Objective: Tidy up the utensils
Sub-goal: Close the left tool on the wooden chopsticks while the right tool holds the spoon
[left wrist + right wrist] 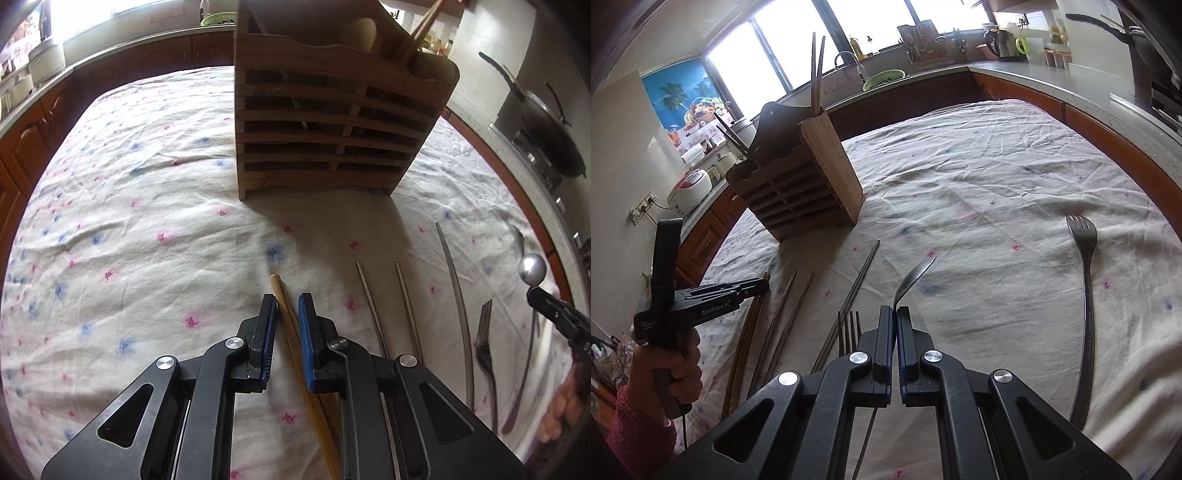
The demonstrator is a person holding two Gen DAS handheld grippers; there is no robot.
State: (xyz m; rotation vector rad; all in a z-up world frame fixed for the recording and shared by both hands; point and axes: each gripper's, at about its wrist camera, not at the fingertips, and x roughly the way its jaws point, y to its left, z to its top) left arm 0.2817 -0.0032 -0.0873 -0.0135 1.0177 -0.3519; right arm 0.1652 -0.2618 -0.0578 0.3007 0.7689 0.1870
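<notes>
My left gripper (pixel 287 296) points down at the flowered tablecloth (pixel 147 221), shut on a pair of wooden chopsticks (pixel 291 332) that run slantwise between its blue pads. The right wrist view shows it at the left (pixel 762 286), over those chopsticks (pixel 746 350). My right gripper (pixel 897 308) is shut on a metal spoon (pixel 916 277), whose bowl sticks up past the fingertips. In the left wrist view the spoon (pixel 532 268) and that gripper (pixel 535 292) are at the right edge. A slatted wooden utensil holder (pixel 332 122) (pixel 805 177) stands beyond, with chopsticks upright in it.
Metal chopsticks (pixel 369 306) (pixel 864 273), a fork (pixel 484 343) (pixel 849 328) and a second fork (pixel 1086 295) lie on the cloth. A person's hand (pixel 679 373) holds the left gripper. A wok (pixel 546 125) sits on the stove at the right; a kitchen counter (pixel 1034 74) runs behind.
</notes>
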